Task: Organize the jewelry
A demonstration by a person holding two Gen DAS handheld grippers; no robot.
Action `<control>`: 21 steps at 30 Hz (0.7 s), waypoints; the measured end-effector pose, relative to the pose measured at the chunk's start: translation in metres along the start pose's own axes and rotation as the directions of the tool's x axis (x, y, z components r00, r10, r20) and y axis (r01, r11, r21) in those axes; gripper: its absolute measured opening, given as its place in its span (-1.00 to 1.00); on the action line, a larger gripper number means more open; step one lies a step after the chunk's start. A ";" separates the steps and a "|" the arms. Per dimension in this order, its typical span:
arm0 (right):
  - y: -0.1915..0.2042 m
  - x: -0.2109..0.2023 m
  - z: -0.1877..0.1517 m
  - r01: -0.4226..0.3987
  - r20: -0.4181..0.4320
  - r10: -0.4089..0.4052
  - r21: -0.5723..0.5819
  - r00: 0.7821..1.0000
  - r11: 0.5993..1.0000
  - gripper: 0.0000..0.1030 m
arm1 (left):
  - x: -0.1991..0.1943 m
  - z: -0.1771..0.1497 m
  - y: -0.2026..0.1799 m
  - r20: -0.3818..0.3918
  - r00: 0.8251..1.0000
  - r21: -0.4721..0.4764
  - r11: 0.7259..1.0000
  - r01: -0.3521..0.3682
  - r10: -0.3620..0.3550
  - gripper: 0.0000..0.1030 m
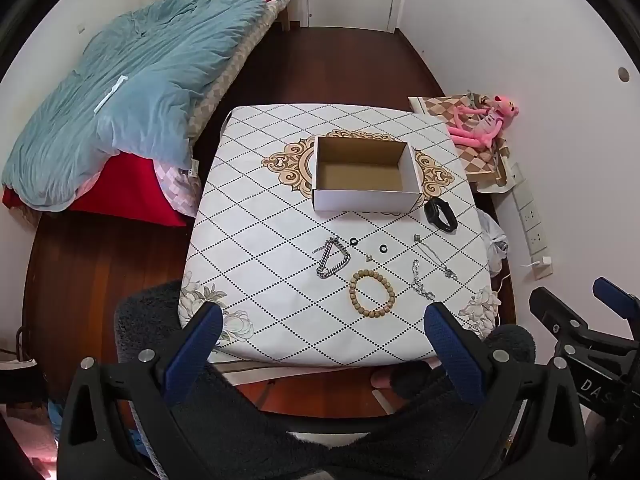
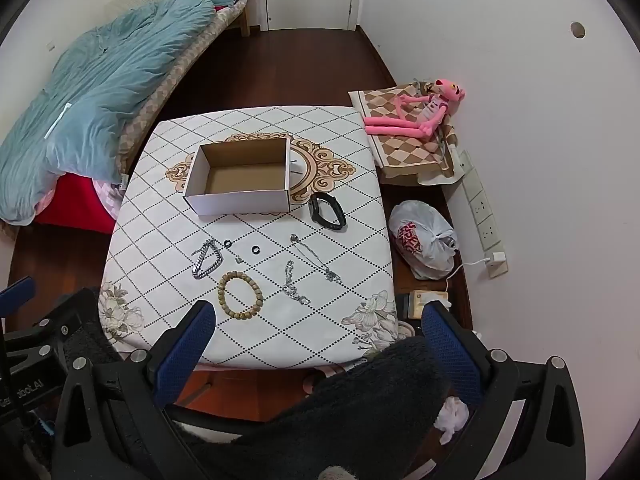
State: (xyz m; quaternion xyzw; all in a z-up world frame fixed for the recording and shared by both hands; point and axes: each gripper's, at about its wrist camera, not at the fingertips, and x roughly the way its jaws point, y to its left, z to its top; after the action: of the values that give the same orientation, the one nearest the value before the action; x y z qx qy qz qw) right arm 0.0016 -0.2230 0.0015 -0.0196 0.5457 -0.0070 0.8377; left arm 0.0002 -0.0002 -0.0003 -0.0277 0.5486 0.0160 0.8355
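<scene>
The left gripper [image 1: 324,320] hangs above the near edge of the table [image 1: 256,248], its blue fingers spread wide with nothing between them; the right gripper [image 2: 316,318] does the same just to its right — jaws fully apart and empty. The jewelry lies in a loose row across the near half of the patterned cloth: a thick silver chain bracelet [image 1: 333,258] on the left, two small black rings [image 1: 353,241] beyond it, a wooden bead bracelet [image 1: 372,293] nearest, and thin silver chains [image 1: 430,260] to the right. A black wristband [image 1: 441,215] sits by the right near corner of the open cardboard box [image 1: 362,200], which stands empty at the table's middle — farther back than the jewelry.
</scene>
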 end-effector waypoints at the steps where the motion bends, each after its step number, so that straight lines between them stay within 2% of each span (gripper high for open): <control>1: 0.000 0.000 0.000 -0.003 -0.001 0.003 0.000 1.000 1.000 1.00 | 0.000 0.000 0.000 0.000 1.000 -0.002 1.000 0.002 -0.002 0.99; 21: 0.001 -0.002 -0.001 -0.002 0.001 0.002 -0.001 1.000 1.000 1.00 | -0.006 0.001 -0.001 0.002 1.000 -0.006 1.000 0.003 -0.003 0.99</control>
State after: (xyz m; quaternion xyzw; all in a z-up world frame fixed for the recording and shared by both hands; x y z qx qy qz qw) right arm 0.0002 -0.2218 0.0033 -0.0194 0.5454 -0.0060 0.8379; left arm -0.0008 -0.0007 0.0054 -0.0312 0.5475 0.0164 0.8361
